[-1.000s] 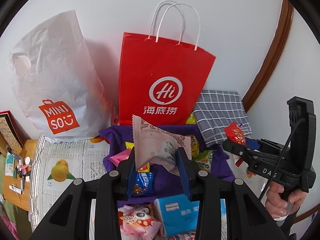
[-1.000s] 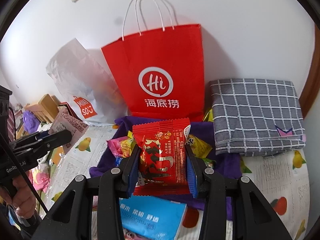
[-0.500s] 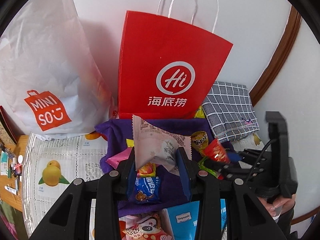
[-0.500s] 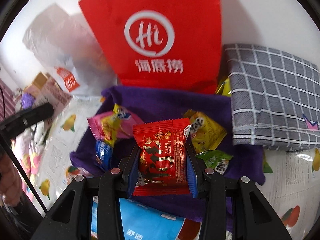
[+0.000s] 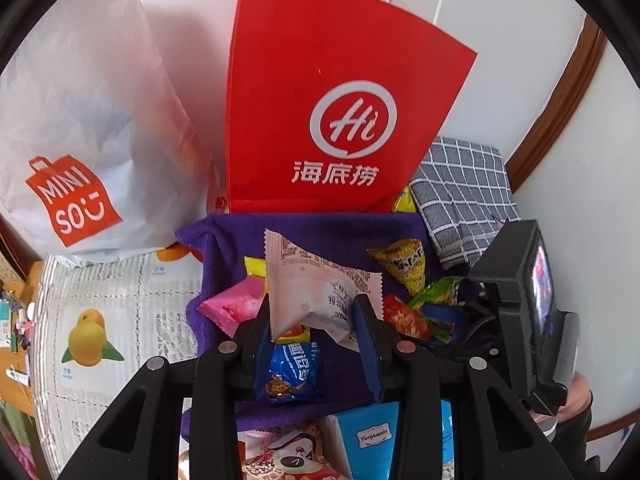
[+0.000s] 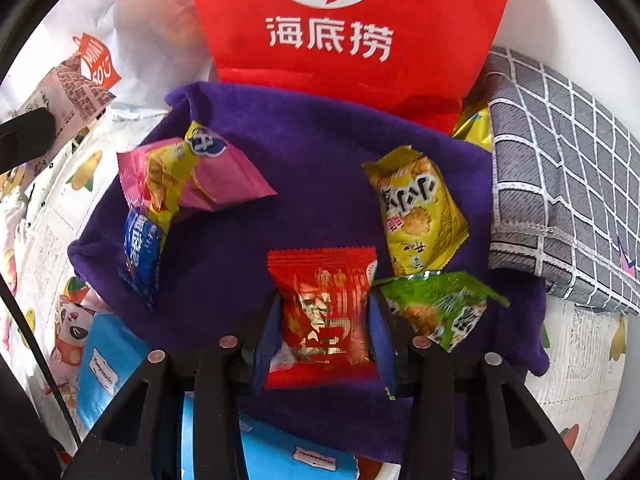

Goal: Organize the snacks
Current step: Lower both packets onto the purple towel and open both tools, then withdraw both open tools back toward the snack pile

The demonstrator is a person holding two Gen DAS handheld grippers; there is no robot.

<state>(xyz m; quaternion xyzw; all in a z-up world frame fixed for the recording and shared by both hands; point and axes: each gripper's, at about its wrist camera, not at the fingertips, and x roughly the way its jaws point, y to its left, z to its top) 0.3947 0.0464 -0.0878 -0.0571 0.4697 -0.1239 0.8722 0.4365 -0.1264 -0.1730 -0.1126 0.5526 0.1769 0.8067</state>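
Observation:
My left gripper is shut on a pale pink snack packet and holds it above the purple cloth. My right gripper is shut on a red snack packet, low over the purple cloth, next to a green packet. On the cloth lie a yellow packet, a pink-and-yellow packet and a blue packet. The right gripper also shows at the right of the left wrist view.
A red paper bag and a white Miniso bag stand against the wall behind the cloth. A folded grey checked cloth lies at the right. Blue tissue packs and a panda packet lie near me on the fruit-print tablecloth.
My right gripper has moved down and forward with the red packet, to just above the purple cloth beside the green packet. My left gripper has moved closer to the bags, still holding the pink packet.

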